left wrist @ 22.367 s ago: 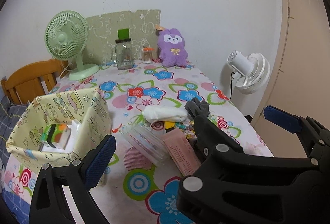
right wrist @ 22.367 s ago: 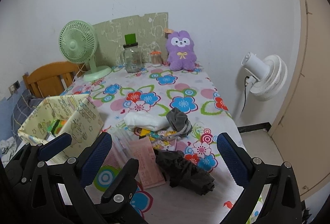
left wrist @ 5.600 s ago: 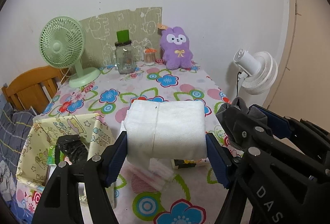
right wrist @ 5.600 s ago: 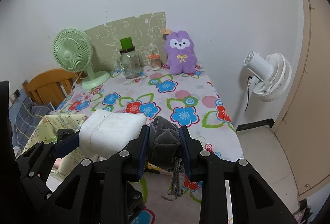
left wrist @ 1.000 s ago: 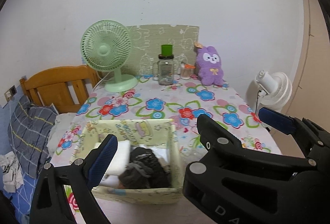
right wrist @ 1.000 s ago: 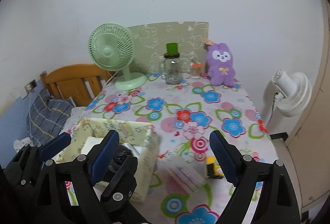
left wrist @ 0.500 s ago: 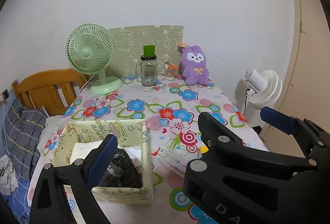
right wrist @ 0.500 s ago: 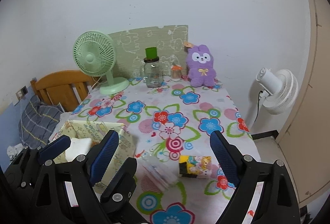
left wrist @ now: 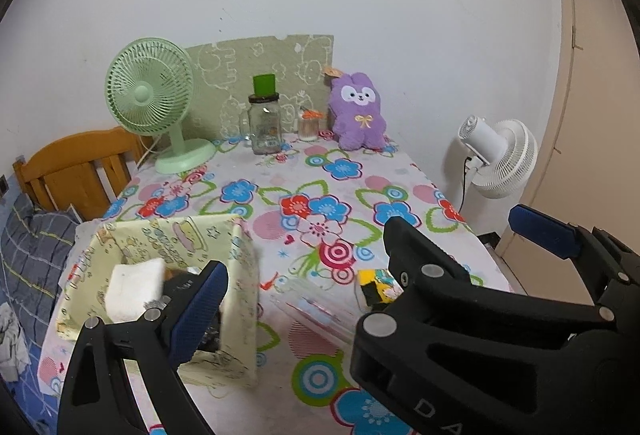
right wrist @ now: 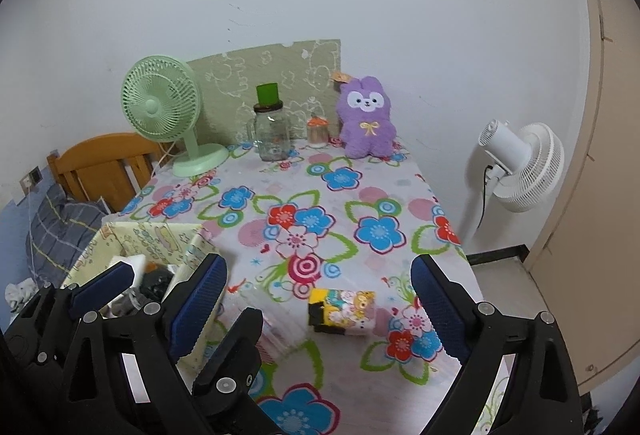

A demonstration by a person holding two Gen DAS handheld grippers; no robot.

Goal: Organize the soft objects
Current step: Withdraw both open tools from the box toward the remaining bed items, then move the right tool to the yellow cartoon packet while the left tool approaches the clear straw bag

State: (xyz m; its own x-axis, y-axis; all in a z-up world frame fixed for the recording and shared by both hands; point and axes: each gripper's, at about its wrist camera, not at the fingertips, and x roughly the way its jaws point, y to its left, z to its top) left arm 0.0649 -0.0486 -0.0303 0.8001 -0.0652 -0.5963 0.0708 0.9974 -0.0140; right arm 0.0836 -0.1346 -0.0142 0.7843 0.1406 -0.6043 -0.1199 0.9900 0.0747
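My left gripper (left wrist: 372, 255) hides a part of the yellow fabric box (left wrist: 240, 259): one blue pad covers its inside, so under the white folded cloth (left wrist: 134, 289) I see only some dark soft things (right wrist: 154, 285) and I cannot tell what they are. The near wall of the box is blurred. The small printed packet (left wrist: 378, 285) is half hidden behind the black arm in the left view. The clear plastic sleeve (left wrist: 316, 309) beside it is too faint to tell what it holds. In the right view my right gripper (right wrist: 320, 305) covers the table's (right wrist: 360, 191) near edge. The bedding (left wrist: 24, 247) at left is cut by the picture's edge.
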